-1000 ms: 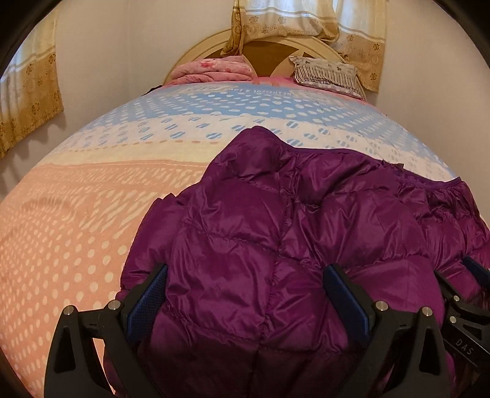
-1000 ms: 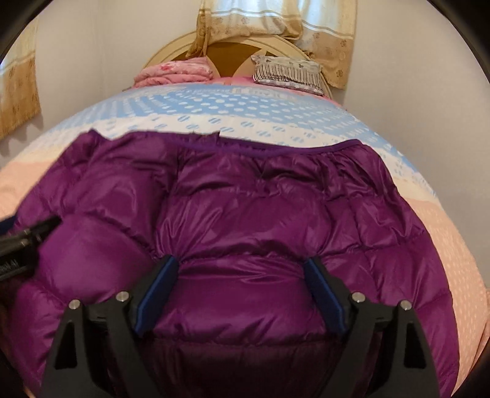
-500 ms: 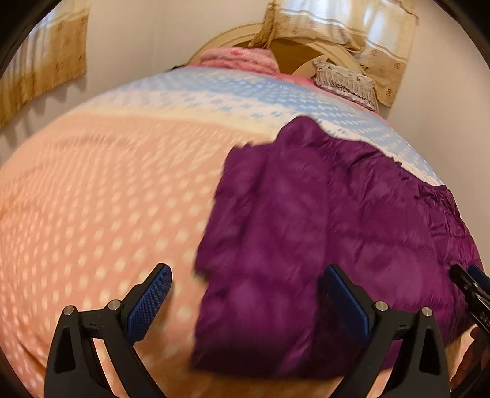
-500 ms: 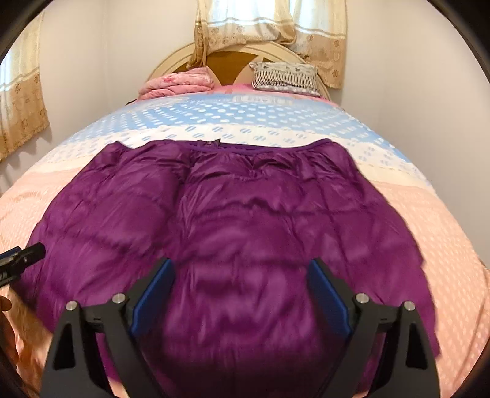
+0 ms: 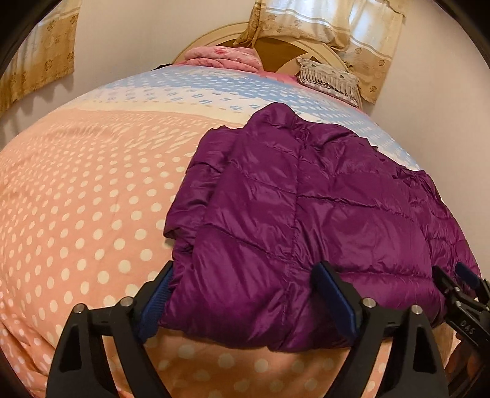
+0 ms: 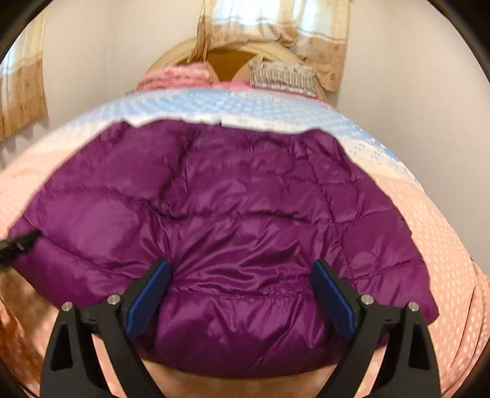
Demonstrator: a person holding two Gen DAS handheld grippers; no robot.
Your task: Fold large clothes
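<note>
A purple quilted puffer jacket (image 5: 321, 208) lies spread on the dotted bedspread (image 5: 85, 196). My left gripper (image 5: 245, 294) straddles the jacket's near left corner. Its jaws are closing, with the padded fabric bulging between the blue pads (image 5: 154, 295), which do not clamp it. My right gripper (image 6: 242, 294) sits over the near hem of the jacket (image 6: 245, 214). Its jaws are opening, the hem lies between them, and nothing is gripped. The right gripper's tip (image 5: 459, 290) shows at the left wrist view's right edge. The left gripper's tip (image 6: 18, 245) shows at the right wrist view's left edge.
At the bed's far end lie a folded pink blanket (image 5: 223, 56) and a fringed pillow (image 5: 329, 78) against a rounded headboard (image 5: 288, 49). Curtains (image 5: 337, 24) hang behind it. A wall runs close along the right. Bare bedspread stretches left of the jacket.
My left gripper slid left from over the jacket's middle to its near left corner, and its jaws narrowed a little. My right gripper drew back toward the near hem, which now shows.
</note>
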